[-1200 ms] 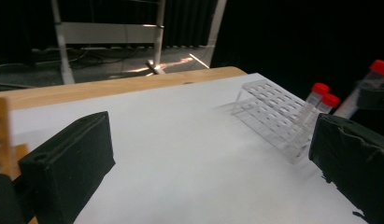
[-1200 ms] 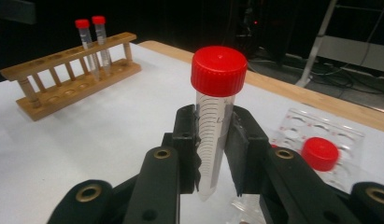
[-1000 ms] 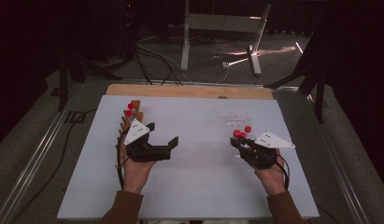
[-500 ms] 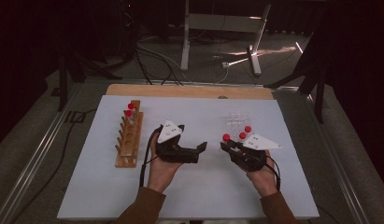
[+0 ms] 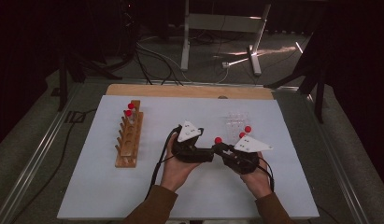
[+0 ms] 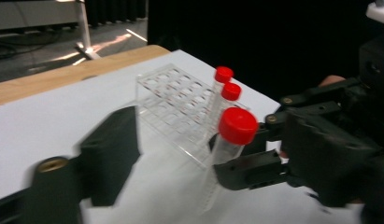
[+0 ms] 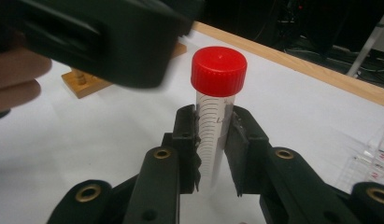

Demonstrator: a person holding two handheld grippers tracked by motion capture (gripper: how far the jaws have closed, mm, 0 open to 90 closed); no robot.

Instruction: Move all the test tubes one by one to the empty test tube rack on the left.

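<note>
Clear rack (image 5: 236,122) holds two red-capped tubes (image 5: 247,129). Just beside it, right gripper (image 7: 212,154) clamps a third tube (image 7: 214,126); left gripper (image 5: 209,154), jaws closing, unclenched beside that tube.

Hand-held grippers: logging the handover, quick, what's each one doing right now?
Left hand-held gripper: open, jaws just been closing beside the tube, no grip.
Right hand-held gripper: closed on the tube.
</note>
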